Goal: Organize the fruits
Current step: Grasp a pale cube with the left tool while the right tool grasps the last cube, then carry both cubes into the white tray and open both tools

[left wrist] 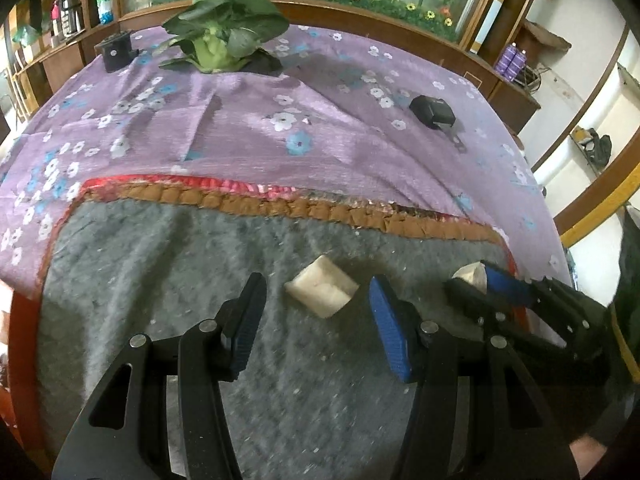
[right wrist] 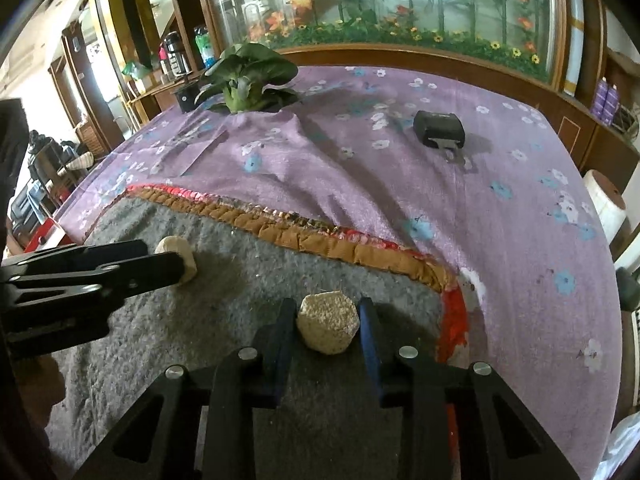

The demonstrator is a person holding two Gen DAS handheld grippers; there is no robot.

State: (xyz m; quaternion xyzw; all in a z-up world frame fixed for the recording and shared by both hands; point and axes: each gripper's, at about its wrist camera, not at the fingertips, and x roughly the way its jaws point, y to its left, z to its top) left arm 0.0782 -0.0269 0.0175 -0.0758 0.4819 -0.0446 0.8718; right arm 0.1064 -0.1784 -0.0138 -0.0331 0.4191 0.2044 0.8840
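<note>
Grey felt mat [left wrist: 200,272] carries both pale chunks: my right gripper [right wrist: 326,330] pinches one [right wrist: 329,324], my left gripper [left wrist: 316,320] gapes around the other [left wrist: 322,291], which may skid if nudged.

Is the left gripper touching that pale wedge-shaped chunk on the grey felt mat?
Apart: left wrist view shows mat between the chunk and both fingers of the left gripper.

Leafy green vegetable [left wrist: 224,36] and black case [left wrist: 432,110] on purple floral cloth [left wrist: 280,136]
</note>
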